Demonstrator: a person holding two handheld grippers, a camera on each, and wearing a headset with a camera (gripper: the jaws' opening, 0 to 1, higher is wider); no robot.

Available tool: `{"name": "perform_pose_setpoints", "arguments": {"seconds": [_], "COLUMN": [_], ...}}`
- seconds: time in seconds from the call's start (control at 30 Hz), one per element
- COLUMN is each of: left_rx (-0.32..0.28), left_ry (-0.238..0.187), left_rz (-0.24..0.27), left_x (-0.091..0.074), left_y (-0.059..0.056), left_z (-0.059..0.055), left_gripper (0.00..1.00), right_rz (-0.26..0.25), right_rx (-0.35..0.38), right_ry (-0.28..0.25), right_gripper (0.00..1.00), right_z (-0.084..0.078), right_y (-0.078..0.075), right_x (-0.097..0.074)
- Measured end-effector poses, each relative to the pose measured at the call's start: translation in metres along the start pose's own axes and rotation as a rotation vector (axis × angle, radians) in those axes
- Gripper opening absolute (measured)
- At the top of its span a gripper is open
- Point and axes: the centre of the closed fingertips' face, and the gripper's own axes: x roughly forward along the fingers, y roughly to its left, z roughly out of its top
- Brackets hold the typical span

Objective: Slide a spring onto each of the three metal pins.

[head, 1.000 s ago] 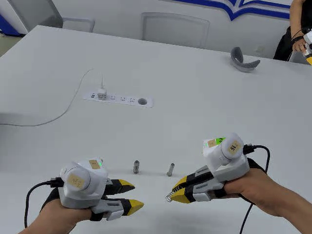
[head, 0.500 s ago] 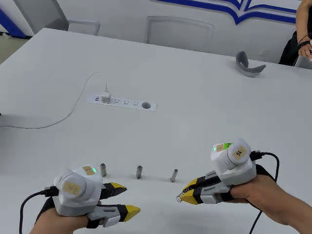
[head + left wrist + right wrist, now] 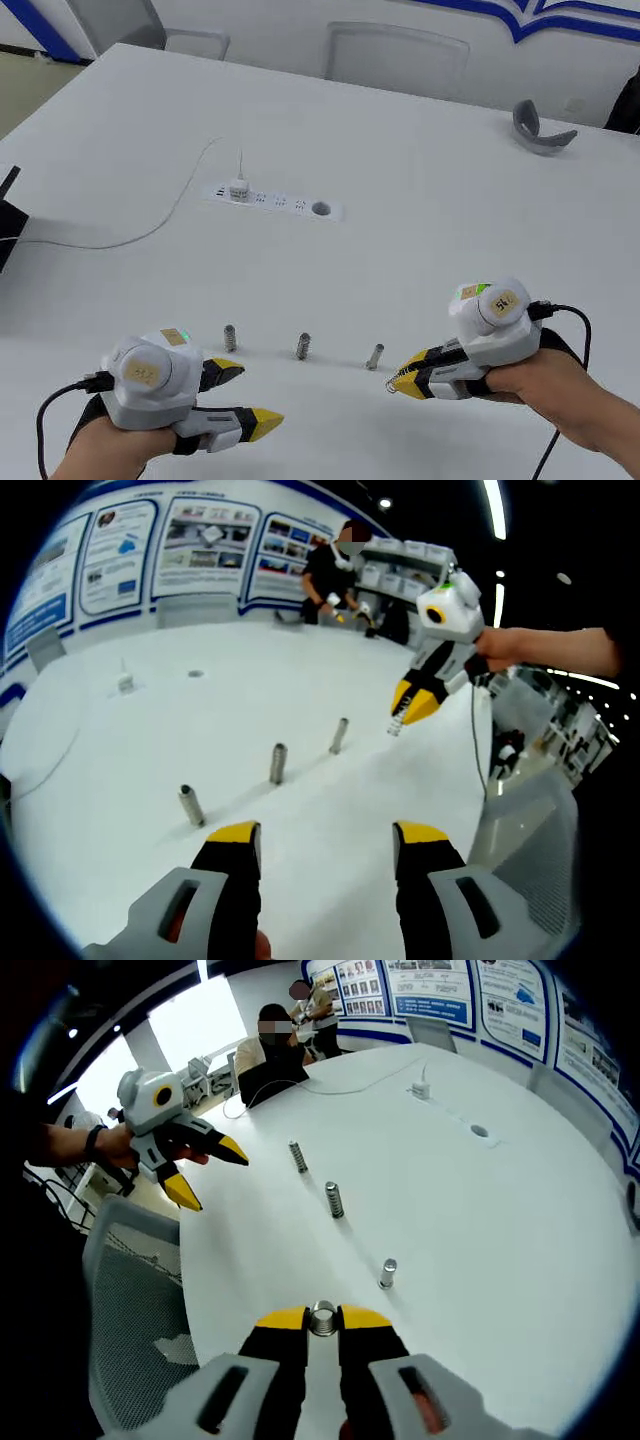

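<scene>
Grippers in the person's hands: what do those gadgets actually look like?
The left gripper and right gripper are a matching pair. Each has a rounded white-grey plastic body and two black jaws capped with yellow tips. Each carries a tan sticker with printed digits and a small green light on top, and a black cable trails from the rear.

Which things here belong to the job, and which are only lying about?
Job: bare pin; left pin and middle pin, both sprung; spring, held in right tongs; left tongs, open.
Lying about: power strip; charger plug; grey curved part; chair.
</scene>
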Motion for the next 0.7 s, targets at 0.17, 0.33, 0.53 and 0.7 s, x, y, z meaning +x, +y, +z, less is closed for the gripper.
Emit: {"name": "perform_pose_setpoints", "arguments": {"seconds": [0.17,0.33,0.53,0.7], "left_rx": [-0.020,-0.037,-0.061,-0.074], "left_ry": [0.002,0.004,-0.003,-0.003], "left_rz": [0.028,0.056,0.085,0.101], "left_x": [-0.006,-0.012,-0.019,-0.024], "left_y": [0.009,0.019,0.031,0.035], "left_z": [-0.004,-0.006,-0.009,-0.009], "left_gripper": [0.58,0.63,0.65,0.68], "right_rz": [-0.032,-0.065,-0.085,-0.100], "right_rx": [0.002,0.009,0.006,-0.007], "right_ry": [0.011,0.025,0.023,0.031], "right_gripper": [0.12,0.12,0.12,0.12], "right_z": [0.001,0.000,0.006,0.010], "right_y": [-0.011,-0.023,-0.035,-0.045], "right_x": [0.005,0.008,0.008,0.010]}}
